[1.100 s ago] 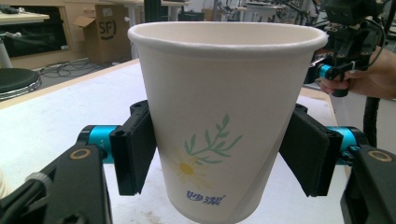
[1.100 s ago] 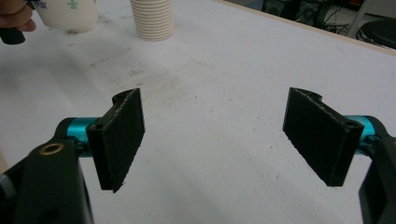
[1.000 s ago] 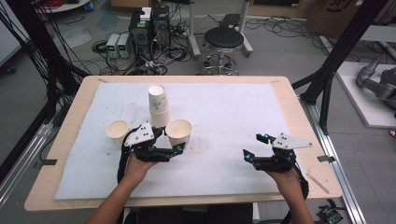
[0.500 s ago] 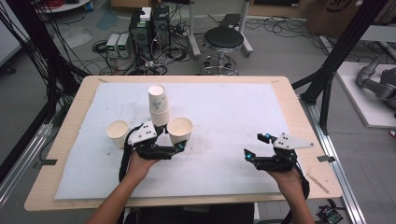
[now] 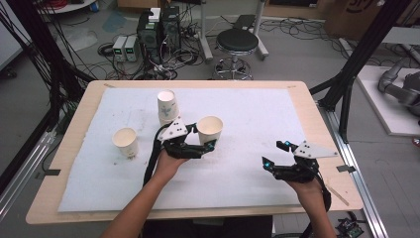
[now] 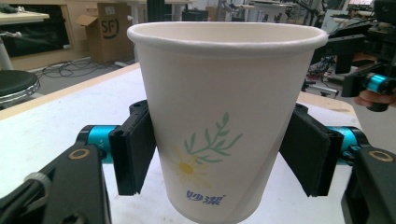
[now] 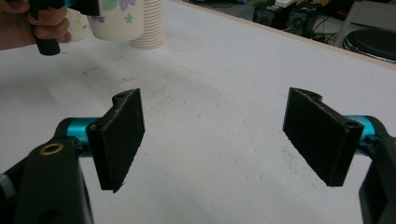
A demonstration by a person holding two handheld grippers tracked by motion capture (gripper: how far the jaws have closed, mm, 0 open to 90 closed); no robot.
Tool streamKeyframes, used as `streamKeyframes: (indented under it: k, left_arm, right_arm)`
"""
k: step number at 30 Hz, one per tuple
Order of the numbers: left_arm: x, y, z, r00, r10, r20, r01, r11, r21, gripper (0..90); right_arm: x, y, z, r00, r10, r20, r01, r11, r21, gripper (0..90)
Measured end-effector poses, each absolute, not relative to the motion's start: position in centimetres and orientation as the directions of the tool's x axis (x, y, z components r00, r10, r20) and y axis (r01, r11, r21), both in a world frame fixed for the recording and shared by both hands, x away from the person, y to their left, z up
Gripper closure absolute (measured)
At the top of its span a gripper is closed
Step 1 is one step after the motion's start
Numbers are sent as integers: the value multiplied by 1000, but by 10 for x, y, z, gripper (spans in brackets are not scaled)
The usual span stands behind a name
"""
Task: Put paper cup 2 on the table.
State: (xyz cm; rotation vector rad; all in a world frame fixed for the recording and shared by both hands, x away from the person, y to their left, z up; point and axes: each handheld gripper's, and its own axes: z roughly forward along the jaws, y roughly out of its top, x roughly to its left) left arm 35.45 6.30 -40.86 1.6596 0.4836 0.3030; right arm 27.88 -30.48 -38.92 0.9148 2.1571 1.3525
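A white paper cup (image 5: 210,130) printed with a daisy and green sprig (image 6: 224,116) sits upright between the jaws of my left gripper (image 5: 205,145), which is shut on its lower wall. The cup is held just right of a tall stack of paper cups (image 5: 166,106) on the white mat (image 5: 247,99). Another single cup (image 5: 125,141) stands on the mat to the left. My right gripper (image 5: 275,153) hovers low over the mat's right part, open, with nothing between its black pads (image 7: 119,140). In the right gripper view, the held cup (image 7: 116,18) and the stack (image 7: 148,23) appear far off.
The mat covers most of a wooden table (image 5: 317,114). Behind the table stand a black stool (image 5: 236,42), computer boxes and many cables on the floor. Black frame posts rise at both sides.
My left gripper has carried the cup to the right, away from the stack. The right gripper has stayed where it was.
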Motion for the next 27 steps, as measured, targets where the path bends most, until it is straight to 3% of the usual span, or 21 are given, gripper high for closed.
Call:
streamKeyframes:
  k: [7,27]
  left_arm:
    - [372,37,-415,870,484,-98,162,-92,983,311]
    - [391,-12,-453,858,502,-108,265,-254,930,314]
  right_arm:
    - [276,-312,-386,-676,737,-17,293,290,911,211]
    - [276,-316,-386,-670,743,-11,294,279,914,211]
